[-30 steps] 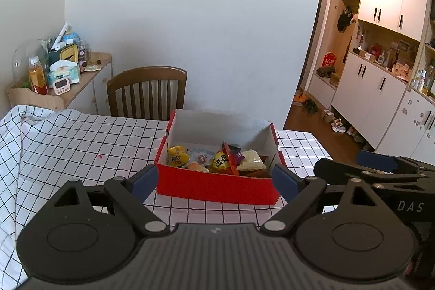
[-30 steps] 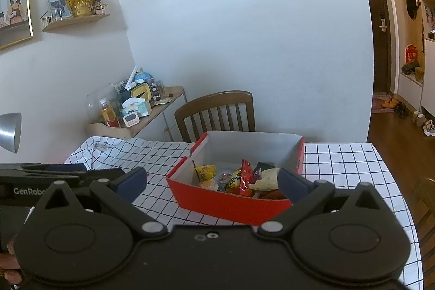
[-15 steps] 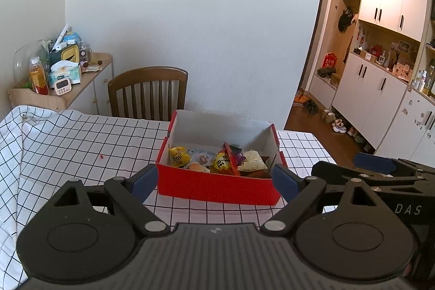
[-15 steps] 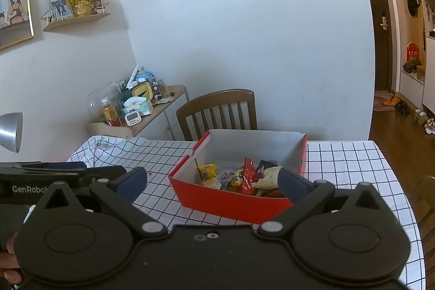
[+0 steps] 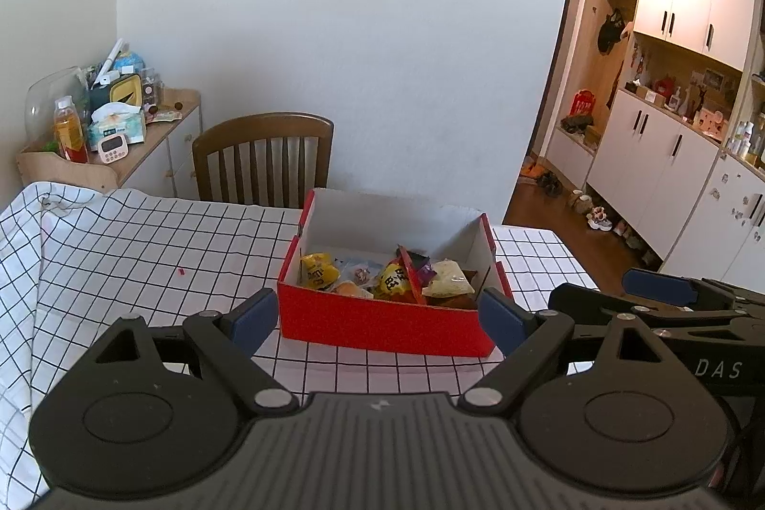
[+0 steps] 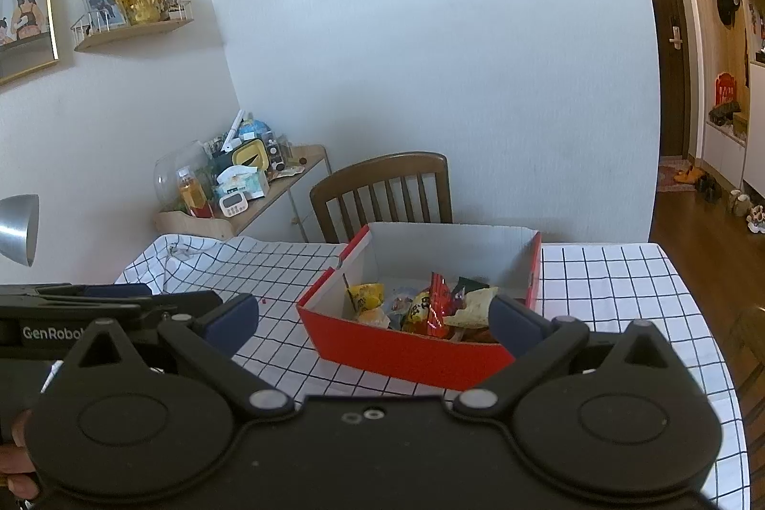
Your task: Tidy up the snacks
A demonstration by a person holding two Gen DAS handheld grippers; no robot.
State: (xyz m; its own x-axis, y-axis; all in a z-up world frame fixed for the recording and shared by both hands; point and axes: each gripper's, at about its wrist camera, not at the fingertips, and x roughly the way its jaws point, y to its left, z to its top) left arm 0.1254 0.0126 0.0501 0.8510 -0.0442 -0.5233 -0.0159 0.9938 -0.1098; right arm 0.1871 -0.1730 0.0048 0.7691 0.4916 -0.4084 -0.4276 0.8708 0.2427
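While both tools, left tool [image 5: 377, 316] and right tool [image 6: 375, 316], hung wide and empty, snack packets [image 5: 389, 276] lay in the red box [image 5: 382, 326] at twelve o'clock; either start or finish.

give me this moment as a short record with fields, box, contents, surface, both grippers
box: red cardboard box, lid off, white inside
contents: mixed snack packets piled along the near wall, yellow, red and pale ones
surface: table with a white black-grid tablecloth
left gripper: jaws wide open, empty, short of the box
right gripper: jaws wide open, empty, short of the box
behind: wooden chair at the far table edge
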